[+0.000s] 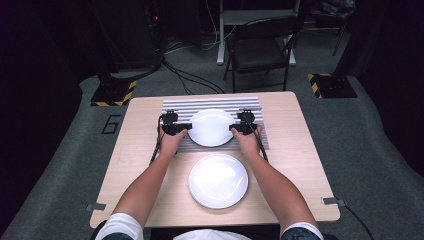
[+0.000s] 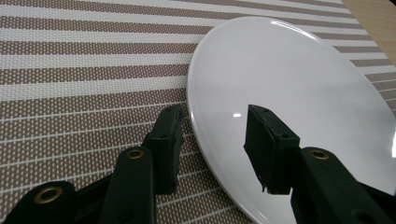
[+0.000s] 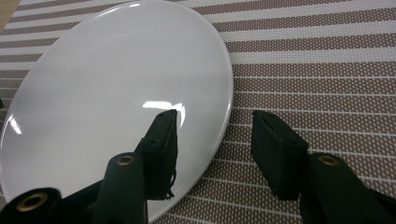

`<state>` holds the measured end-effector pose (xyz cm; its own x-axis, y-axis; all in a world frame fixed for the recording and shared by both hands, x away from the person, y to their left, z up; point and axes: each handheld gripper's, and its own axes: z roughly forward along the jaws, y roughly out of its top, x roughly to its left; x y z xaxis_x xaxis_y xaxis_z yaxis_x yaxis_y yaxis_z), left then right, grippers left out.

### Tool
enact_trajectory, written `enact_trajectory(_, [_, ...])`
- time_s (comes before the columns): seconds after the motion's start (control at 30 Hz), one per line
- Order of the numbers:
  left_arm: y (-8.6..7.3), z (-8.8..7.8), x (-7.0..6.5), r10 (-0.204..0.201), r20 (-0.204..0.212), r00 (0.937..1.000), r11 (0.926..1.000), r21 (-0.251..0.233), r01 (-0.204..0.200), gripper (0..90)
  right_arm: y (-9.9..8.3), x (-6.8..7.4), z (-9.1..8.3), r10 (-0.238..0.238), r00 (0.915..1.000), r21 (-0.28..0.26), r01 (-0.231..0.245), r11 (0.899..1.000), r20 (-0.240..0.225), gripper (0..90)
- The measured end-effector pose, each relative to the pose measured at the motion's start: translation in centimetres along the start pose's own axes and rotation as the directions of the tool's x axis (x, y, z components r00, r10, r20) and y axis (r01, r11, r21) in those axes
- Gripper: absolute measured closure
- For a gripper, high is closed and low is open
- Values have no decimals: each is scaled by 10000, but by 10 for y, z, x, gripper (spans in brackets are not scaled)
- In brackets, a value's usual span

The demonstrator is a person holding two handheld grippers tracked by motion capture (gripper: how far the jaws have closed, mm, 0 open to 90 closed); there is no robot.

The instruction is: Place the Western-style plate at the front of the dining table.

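While both grippers sit at the far plate (image 1: 211,127), I'm reading them as released, not clamped. The left gripper (image 1: 185,127) is at the plate's left rim and the right gripper (image 1: 234,128) at its right rim, each held in one hand, forearms coming in from the near edge of the table (image 1: 130,165).

Left gripper view: the jaws straddle the rim of the far plate (image 2: 289,93). One jaw is outside over the striped mat (image 2: 84,70), the other over the plate's face. There is a clear gap on both sides of the rim and the pads aren't pressing. Part open, nothing gripped.

Right gripper view: mirror case. One jaw is over the plate's (image 3: 116,79) face, the other out over the striped mat (image 3: 317,56), with the rim in the gap between them. I see daylight between pads and rim here too. Part open, nothing gripped.

The far plate lies flat on the striped mat (image 1: 175,107), which covers the far middle of the table. The plate is roughly centred on the mat, white and glossy, with nothing on it.

A second white plate (image 1: 218,180) sits on bare tabletop just nearer the person, between the forearms, apart from the first one and off the mat.

Beyond the table: a folding chair (image 1: 260,50) on the grey floor, with cables trailing near it.

Whether the jaws touch the plate's underside I can't tell from these angles.
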<state>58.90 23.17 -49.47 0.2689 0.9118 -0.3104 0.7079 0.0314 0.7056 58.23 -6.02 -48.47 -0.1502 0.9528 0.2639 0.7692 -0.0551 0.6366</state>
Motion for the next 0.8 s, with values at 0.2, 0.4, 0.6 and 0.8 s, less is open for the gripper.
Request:
enact_trajectory(0.2, [-1,-10,1,163,19,9999,9999,-48,-163,559,-3,-2,-11,-190,9997,-106,189,9998,-166,495])
enact_trajectory(0.4, [-5,-17,4,236,-50,9997,9997,26,-236,557,-9,-5,-22,-87,9993,-27,86,10000,-354,503])
enact_trajectory(0.6, [-8,-24,2,443,-82,9990,9990,72,-443,558,-12,-7,-35,-283,9983,-279,269,9993,-515,504])
enact_trajectory(0.8, [-11,-35,1,393,78,9992,9992,-67,-393,558,-15,-9,-46,-392,9973,-450,364,9983,-628,504])
